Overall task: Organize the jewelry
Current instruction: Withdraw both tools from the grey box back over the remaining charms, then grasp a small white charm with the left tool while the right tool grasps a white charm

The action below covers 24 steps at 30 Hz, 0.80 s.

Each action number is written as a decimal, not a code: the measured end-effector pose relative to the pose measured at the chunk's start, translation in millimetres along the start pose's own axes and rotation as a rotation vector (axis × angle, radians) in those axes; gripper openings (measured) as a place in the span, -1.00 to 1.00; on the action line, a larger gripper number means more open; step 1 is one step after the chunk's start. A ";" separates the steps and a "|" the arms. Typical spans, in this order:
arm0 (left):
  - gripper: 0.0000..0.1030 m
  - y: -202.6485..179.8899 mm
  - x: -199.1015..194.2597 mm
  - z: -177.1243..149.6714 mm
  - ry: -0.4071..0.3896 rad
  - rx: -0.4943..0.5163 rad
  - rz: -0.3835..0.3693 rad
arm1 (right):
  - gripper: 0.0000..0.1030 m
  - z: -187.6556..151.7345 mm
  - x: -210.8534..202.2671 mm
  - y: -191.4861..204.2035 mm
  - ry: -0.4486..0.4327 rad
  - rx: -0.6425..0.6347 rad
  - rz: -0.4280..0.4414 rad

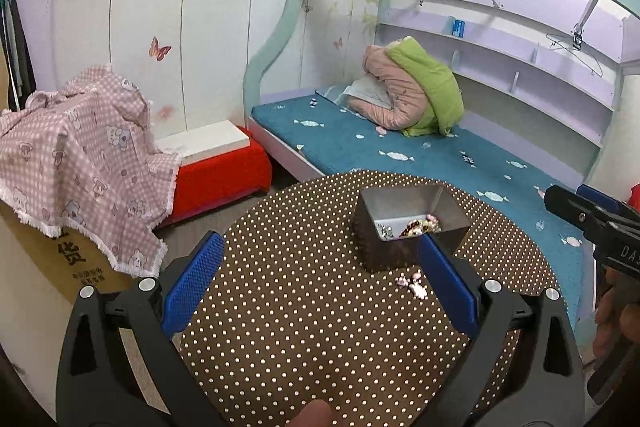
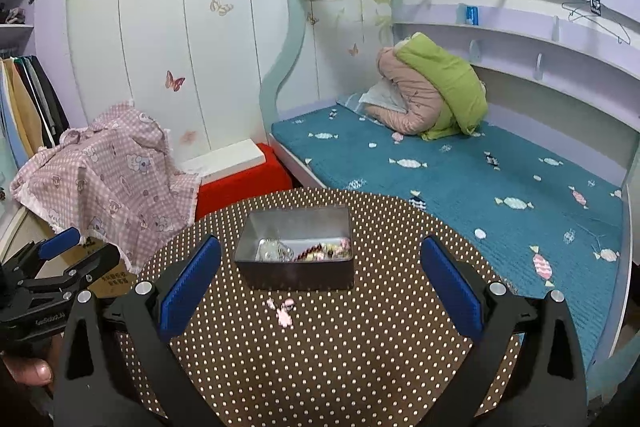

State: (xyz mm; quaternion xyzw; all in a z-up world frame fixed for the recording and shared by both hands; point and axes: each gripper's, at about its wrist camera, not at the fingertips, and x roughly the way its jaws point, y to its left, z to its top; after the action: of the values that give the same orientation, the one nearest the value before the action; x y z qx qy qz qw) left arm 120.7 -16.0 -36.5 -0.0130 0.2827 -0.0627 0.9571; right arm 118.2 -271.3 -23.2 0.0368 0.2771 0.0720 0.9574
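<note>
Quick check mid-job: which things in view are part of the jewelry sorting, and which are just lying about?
Job:
- metal box, some jewelry already inside
- pink jewelry pieces loose on the polka-dot table, in front of the box
- left gripper and right gripper, both open

Lying about:
- pink checked cloth
- red stool
- jackets on the bed

Left of your left gripper (image 1: 320, 267), the brown cardboard box (image 1: 72, 267) shows the Chinese character "货"; your right gripper's (image 1: 576, 207) black body reads "DAS".
</note>
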 end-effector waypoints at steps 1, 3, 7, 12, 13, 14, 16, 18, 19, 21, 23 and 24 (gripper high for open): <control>0.89 0.7 0.6 -1.2 0.002 0.000 0.000 | 0.87 -2.7 1.7 -1.1 0.009 0.000 0.001; 0.89 2.0 1.5 -6.0 0.003 0.000 -0.002 | 0.87 -9.2 7.7 -1.7 0.032 -0.003 0.004; 0.89 2.4 6.7 -13.5 0.015 0.003 0.001 | 0.87 -28.3 30.1 2.6 0.115 -0.035 0.012; 0.89 0.7 20.5 -27.3 0.062 0.003 -0.002 | 0.87 -61.2 83.0 11.6 0.264 -0.090 0.010; 0.89 0.4 24.1 -30.0 0.071 0.005 -0.002 | 0.87 -65.1 90.9 13.6 0.280 -0.098 0.012; 0.89 0.4 27.0 -32.1 0.079 0.007 -0.001 | 0.87 -69.1 100.7 16.4 0.298 -0.107 0.017; 0.89 1.4 34.0 -36.1 0.095 0.004 -0.001 | 0.85 -74.2 110.6 21.0 0.312 -0.114 0.030; 0.89 3.0 39.9 -38.1 0.108 -0.001 0.000 | 0.81 -77.5 122.6 26.5 0.331 -0.130 0.039; 0.89 4.0 43.7 -39.4 0.116 -0.004 0.001 | 0.73 -78.3 126.0 27.9 0.334 -0.133 0.043; 0.89 6.3 51.1 -41.1 0.133 -0.010 0.002 | 0.59 -79.9 134.3 31.9 0.347 -0.142 0.052; 0.89 6.9 56.0 -43.4 0.145 -0.018 0.001 | 0.35 -82.5 142.6 36.3 0.362 -0.159 0.050; 0.89 8.0 59.5 -44.6 0.153 -0.022 -0.001 | 0.21 -83.2 144.9 36.8 0.366 -0.163 0.050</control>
State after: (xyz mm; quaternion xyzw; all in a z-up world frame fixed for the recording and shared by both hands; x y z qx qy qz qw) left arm 147.0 -15.2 -106.6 -0.0188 0.3558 -0.0609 0.9324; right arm 190.5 -209.5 -165.5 -0.0478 0.4388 0.1233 0.8888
